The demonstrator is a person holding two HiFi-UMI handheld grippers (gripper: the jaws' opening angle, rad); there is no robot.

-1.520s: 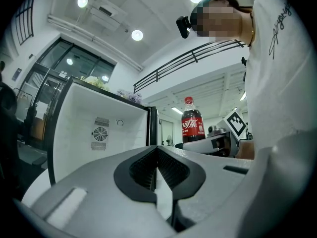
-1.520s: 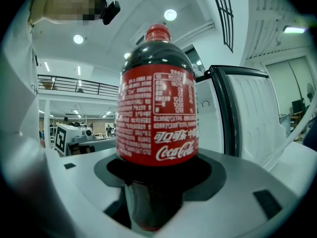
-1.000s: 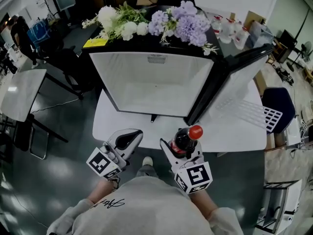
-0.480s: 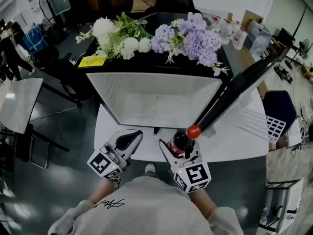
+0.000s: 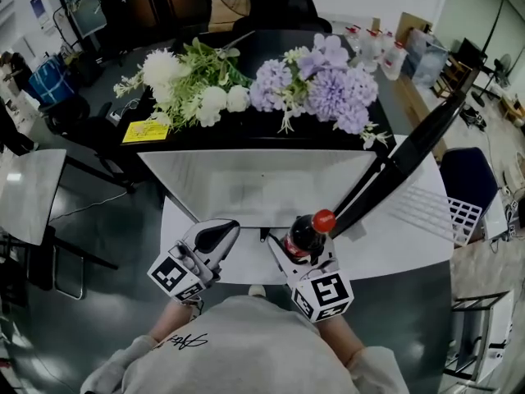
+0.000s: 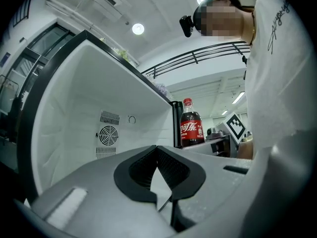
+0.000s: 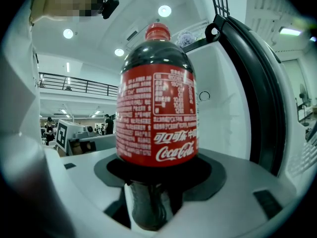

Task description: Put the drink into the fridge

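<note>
Two grippers sit side by side close to my chest, both pointed at the open fridge (image 5: 254, 183). My left gripper (image 5: 216, 235) has its jaws pressed together on nothing. My right gripper (image 5: 302, 251) is clamped round the lower body of the cola bottle (image 5: 309, 234), which stands upright just outside the fridge mouth, near the swung-out door (image 5: 410, 150).

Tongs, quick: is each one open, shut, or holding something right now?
Left tongs: shut, nothing between them.
Right tongs: shut on the cola bottle.
</note>
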